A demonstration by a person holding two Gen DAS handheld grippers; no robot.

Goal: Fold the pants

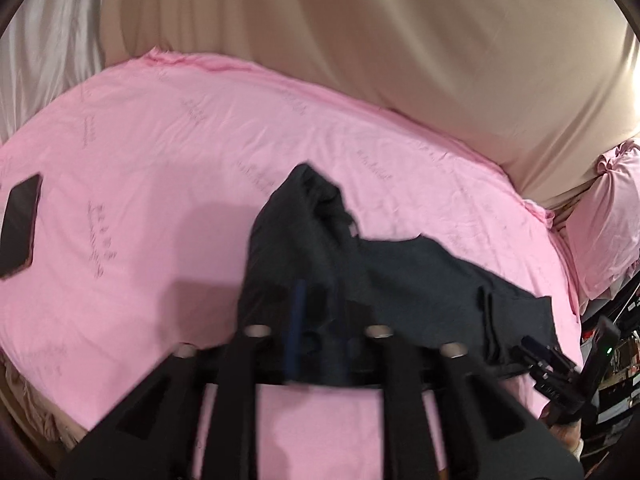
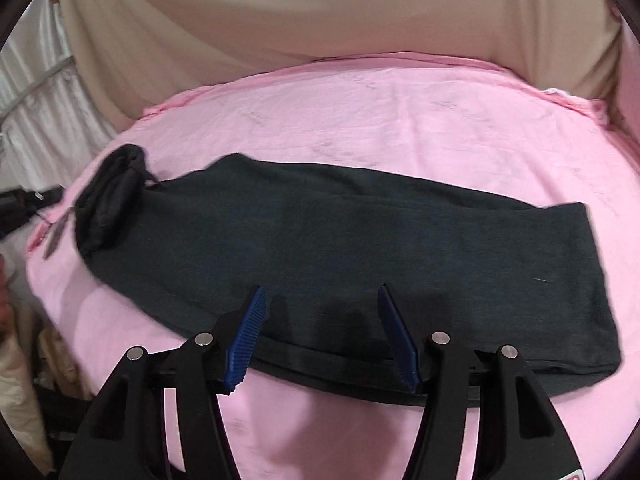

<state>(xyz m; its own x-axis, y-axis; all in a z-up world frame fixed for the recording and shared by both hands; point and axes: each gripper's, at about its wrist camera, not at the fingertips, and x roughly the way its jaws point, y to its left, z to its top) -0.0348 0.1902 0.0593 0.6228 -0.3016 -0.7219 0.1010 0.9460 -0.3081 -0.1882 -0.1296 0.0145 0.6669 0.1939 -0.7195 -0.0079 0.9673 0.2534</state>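
Note:
Dark grey pants (image 2: 360, 248) lie lengthwise across a pink bed sheet (image 2: 400, 120), legs stacked, one end bunched at the far left (image 2: 112, 196). My right gripper (image 2: 322, 300) is open, its blue pads (image 2: 250, 332) spread just above the near edge of the pants. In the left wrist view the pants (image 1: 400, 272) drape from my left gripper (image 1: 316, 320), which is shut on a lifted end of the cloth; fabric covers the fingertips. The right gripper (image 1: 548, 364) shows at that view's right edge.
A black phone (image 1: 20, 224) lies on the sheet at the far left. A pink pillow (image 1: 604, 216) sits at the right. Beige cloth (image 1: 400, 40) hangs behind the bed. Clutter stands off the bed's right side (image 1: 616, 360).

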